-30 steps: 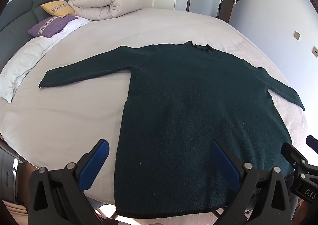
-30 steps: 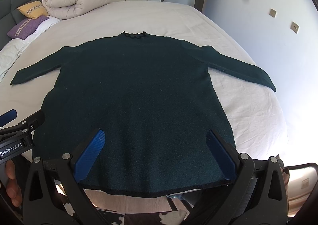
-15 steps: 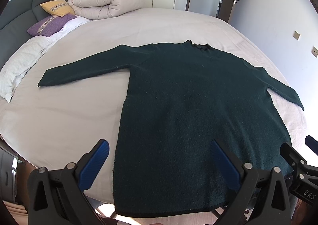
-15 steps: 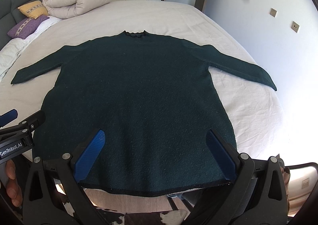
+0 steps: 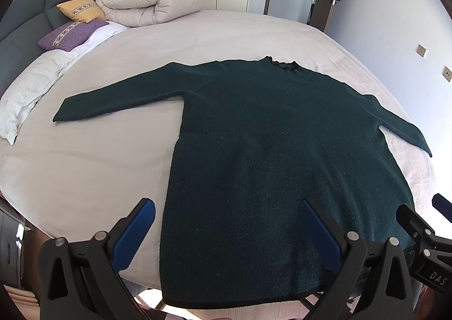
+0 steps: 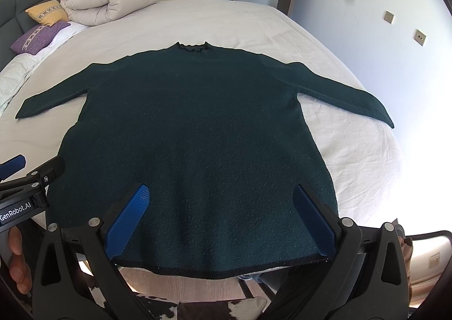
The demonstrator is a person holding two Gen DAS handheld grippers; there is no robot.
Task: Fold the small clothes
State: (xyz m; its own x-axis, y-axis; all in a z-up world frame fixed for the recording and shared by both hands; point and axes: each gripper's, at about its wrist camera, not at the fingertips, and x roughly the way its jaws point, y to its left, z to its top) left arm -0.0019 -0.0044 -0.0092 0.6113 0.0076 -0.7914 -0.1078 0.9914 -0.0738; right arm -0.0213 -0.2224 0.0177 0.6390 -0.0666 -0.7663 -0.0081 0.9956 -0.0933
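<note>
Sweater [image 5: 282, 167] lay flat and fully spread on the bed [image 5: 93, 175], sleeves out and hem at the near edge, with no fold yet made, while the left gripper [image 5: 226, 232] and right gripper [image 6: 223, 215] hovered with jaws apart, gripping nothing.

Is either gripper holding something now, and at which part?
Nothing is held. The left gripper and right gripper are open above the dark green knitted sweater.

Left tool [image 5: 226, 231]: jaws spread wide, holding nothing. Right tool [image 6: 221, 215]: jaws spread wide, holding nothing. Both level, side by side.
</note>
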